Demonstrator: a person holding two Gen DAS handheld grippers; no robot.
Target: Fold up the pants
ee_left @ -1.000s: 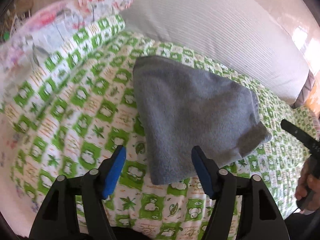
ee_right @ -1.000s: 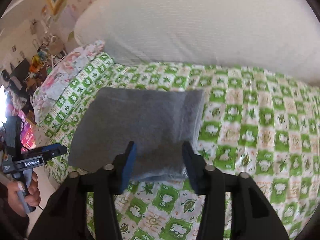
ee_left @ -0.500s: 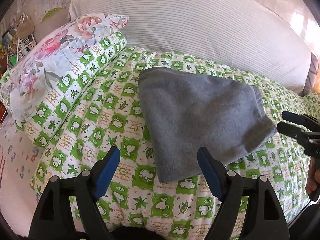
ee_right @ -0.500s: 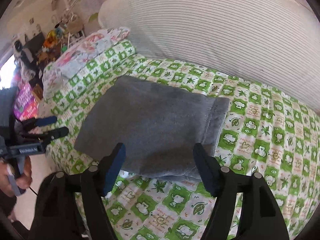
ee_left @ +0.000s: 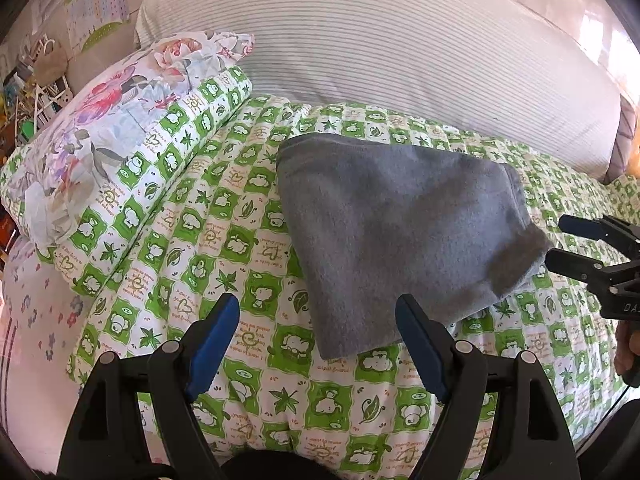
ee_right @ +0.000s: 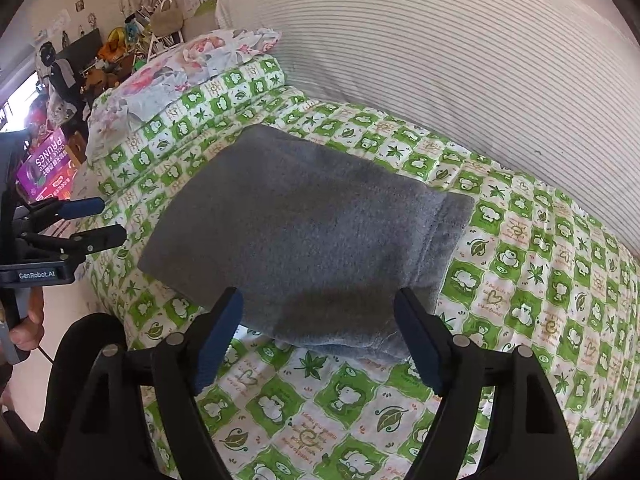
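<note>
Both tongs have drawn back from the folded gray pants (ee_left: 400,236) since a second ago, and each pair has spread wider, so more of the green checked bedspread (ee_left: 224,240) now shows in front of them. Left tongs (ee_left: 318,340) are spread apart and grip nothing, just short of the bundle's near corner. Right tongs (ee_right: 318,338) are likewise spread and empty, their tips at the bundle's near edge. Pants lie folded into a compact bundle in the middle of the bed, below the striped pillow (ee_left: 400,40). Only the right view shows the cluttered room (ee_right: 80,60) beyond the floral pillow (ee_right: 192,60), with a purple box (ee_right: 48,168); the left view shows the right tongs at its right edge.
</note>
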